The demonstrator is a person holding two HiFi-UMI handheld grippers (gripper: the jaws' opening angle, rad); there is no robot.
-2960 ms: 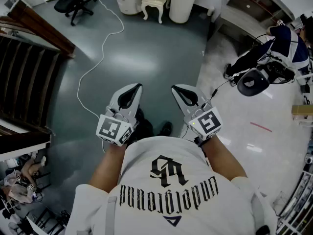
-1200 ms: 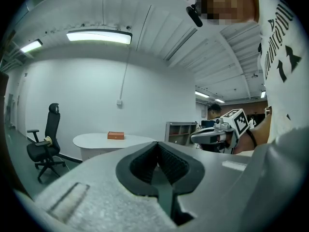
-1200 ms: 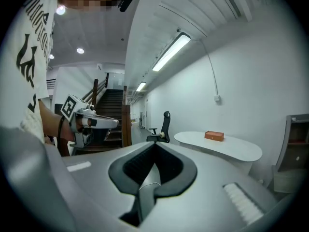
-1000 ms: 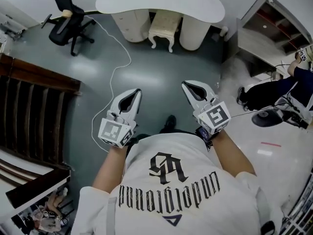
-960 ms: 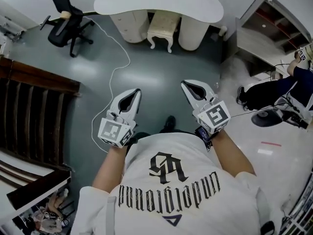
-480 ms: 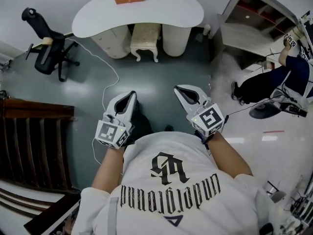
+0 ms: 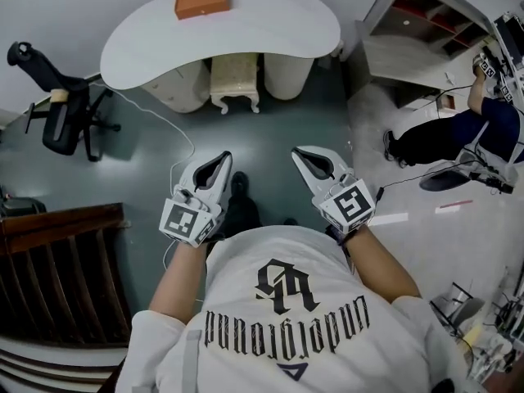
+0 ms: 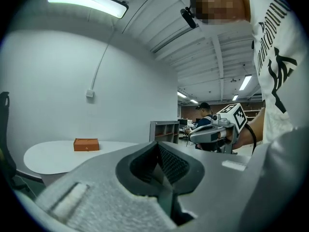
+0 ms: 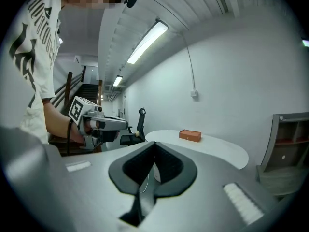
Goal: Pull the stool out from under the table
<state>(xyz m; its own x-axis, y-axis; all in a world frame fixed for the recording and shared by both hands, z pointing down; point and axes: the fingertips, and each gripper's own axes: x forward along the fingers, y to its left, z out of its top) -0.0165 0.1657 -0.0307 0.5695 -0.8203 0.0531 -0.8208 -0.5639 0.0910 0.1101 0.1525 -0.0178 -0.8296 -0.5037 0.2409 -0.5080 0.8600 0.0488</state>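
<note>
**Stool** (image 7: 235,79) — cream, with carved legs. It stands on the grey floor in the kneehole of the table (image 7: 262,19), between the table's two rounded pedestals. Its rear goes under the tabletop edge and its front shows clear of it. Not yet drawn out.

**Task status** — barely begun, by my reading. No claw has touched the stool. The approach across the floor, the grasp and the pull itself all remain to be done.

**Left claw** (image 7: 221,157) — clenched on nothing, its jaws meeting tip to tip in the left gripper view. Held level in front of the person's body and aimed toward the table. The stool lies well apart from it, ahead across open floor.

**Right claw** (image 7: 300,152) — likewise clenched and empty, beside the left one with a gap between them and tipped slightly downward. The stool sits well ahead of it, a little toward the left claw's side.

**Table** — white, kidney-shaped top set against the wall. It carries an orange box (image 7: 201,1) near its far edge.

**Surroundings**
- Black office chair (image 7: 57,109) to the left of the table.
- White cable (image 7: 182,133) trailing over the floor from the table's left pedestal toward the left claw.
- Grey shelf unit (image 7: 409,35) to the right.
- Seated person (image 7: 446,133) beyond the shelf unit.
- Dark wooden stair rail (image 7: 61,256) at lower left.
</note>
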